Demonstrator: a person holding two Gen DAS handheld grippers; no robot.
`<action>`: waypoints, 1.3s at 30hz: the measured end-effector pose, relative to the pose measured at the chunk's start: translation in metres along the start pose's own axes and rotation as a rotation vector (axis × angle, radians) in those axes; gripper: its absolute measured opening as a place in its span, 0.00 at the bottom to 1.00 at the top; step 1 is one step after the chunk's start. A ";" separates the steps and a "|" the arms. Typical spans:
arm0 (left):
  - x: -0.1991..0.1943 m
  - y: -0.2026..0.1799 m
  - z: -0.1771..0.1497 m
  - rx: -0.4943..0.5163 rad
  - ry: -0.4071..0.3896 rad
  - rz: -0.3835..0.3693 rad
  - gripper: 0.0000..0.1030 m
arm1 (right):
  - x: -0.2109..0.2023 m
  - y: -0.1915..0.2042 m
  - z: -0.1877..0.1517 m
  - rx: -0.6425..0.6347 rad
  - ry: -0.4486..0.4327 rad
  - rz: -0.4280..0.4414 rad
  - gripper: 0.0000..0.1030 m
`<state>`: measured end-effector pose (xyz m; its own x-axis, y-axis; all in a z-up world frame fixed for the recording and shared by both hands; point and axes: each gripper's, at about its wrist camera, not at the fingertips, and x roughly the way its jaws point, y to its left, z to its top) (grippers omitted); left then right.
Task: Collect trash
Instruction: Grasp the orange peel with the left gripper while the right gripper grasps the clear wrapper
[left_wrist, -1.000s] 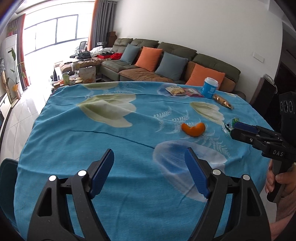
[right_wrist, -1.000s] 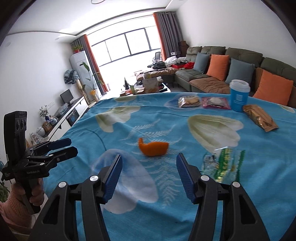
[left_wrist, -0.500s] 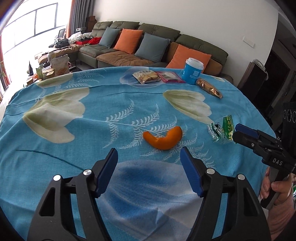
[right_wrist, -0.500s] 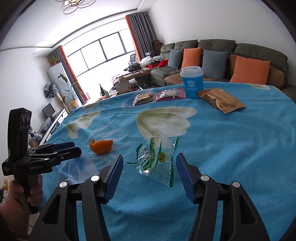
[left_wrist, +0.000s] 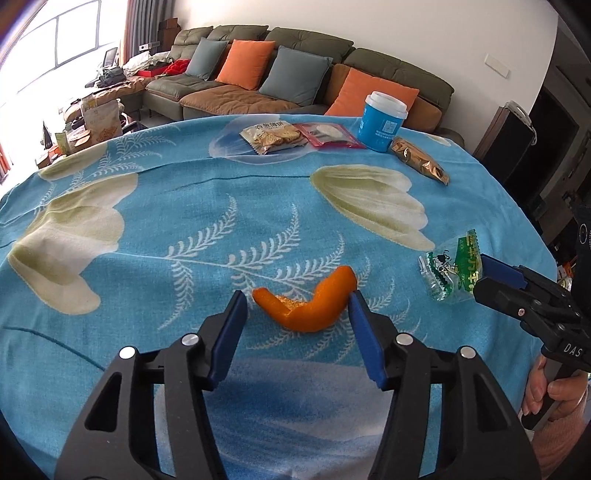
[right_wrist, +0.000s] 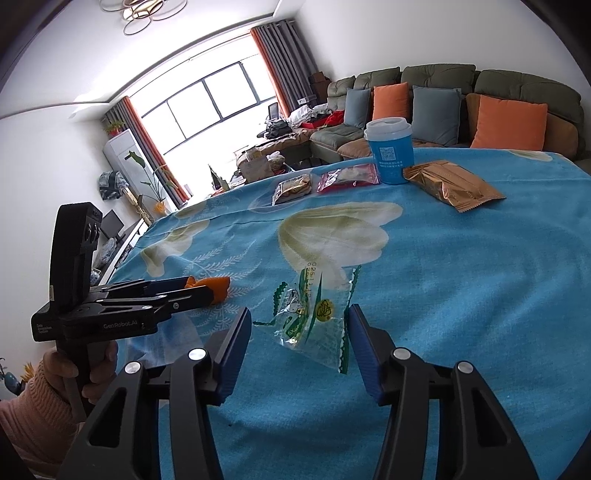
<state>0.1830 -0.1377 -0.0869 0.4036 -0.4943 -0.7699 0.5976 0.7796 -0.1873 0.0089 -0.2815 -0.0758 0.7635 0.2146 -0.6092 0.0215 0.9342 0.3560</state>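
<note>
The left gripper (left_wrist: 297, 301) hangs low over the blue flower-printed tablecloth (left_wrist: 221, 206), its blue-padded jaws spread wide on either side of a curved piece of orange peel (left_wrist: 308, 304), the right pad just at the peel's end. To its right, the right gripper (right_wrist: 299, 325) is likewise spread, straddling a crumpled clear plastic wrapper with green print (right_wrist: 316, 308) lying flat on the cloth. Along the far edge sit a clear biscuit packet (left_wrist: 273, 136), a red snack packet (left_wrist: 328, 134), a blue paper cup with white lid (left_wrist: 384, 122) and a gold foil packet (left_wrist: 419, 160).
</note>
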 end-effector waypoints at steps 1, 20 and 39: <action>0.000 0.000 0.000 0.001 -0.003 -0.005 0.47 | 0.001 0.000 0.000 -0.001 0.002 0.002 0.47; -0.050 0.012 -0.033 -0.023 -0.090 0.037 0.23 | 0.005 0.012 0.001 -0.025 0.014 0.053 0.17; -0.148 0.071 -0.091 -0.177 -0.200 0.164 0.23 | 0.031 0.100 -0.002 -0.123 0.048 0.280 0.17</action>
<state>0.1026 0.0259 -0.0420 0.6234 -0.4086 -0.6667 0.3907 0.9013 -0.1871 0.0334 -0.1814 -0.0606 0.6972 0.4789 -0.5334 -0.2660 0.8638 0.4278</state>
